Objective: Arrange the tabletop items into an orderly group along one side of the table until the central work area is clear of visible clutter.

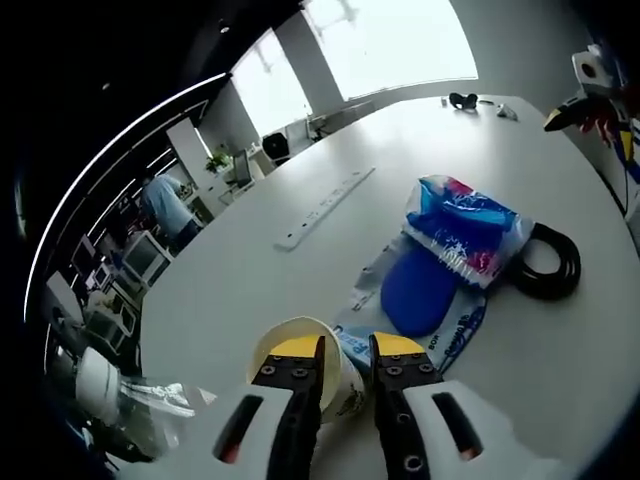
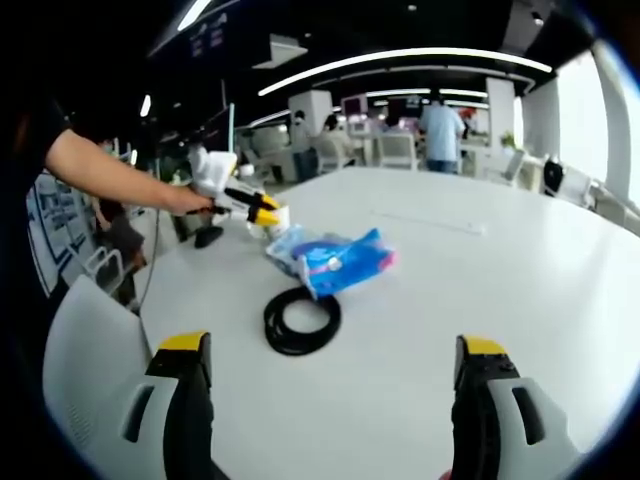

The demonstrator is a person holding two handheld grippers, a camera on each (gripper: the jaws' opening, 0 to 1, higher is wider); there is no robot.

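My left gripper (image 1: 346,352) is shut on the wall of a white paper cup (image 1: 290,336), one jaw inside the rim and one outside. Just beyond it lie a clear printed bag (image 1: 365,290), a blue oval pad (image 1: 415,290) and a blue-and-white plastic pack (image 1: 462,228). A black cable coil (image 1: 550,265) rests against the pack's right side. In the right gripper view, my right gripper (image 2: 334,346) hangs open over bare table, short of the cable coil (image 2: 302,320) and blue pack (image 2: 340,260). Further back, the left gripper (image 2: 258,208) holds the cup (image 2: 277,216).
A long white power strip (image 1: 325,207) lies mid-table, also seen as the power strip (image 2: 430,222). A small black item (image 1: 462,100) sits at the far end. A clear bottle (image 1: 140,395) lies by the near left edge. A white chair (image 2: 85,350) stands at the table's side; people stand beyond.
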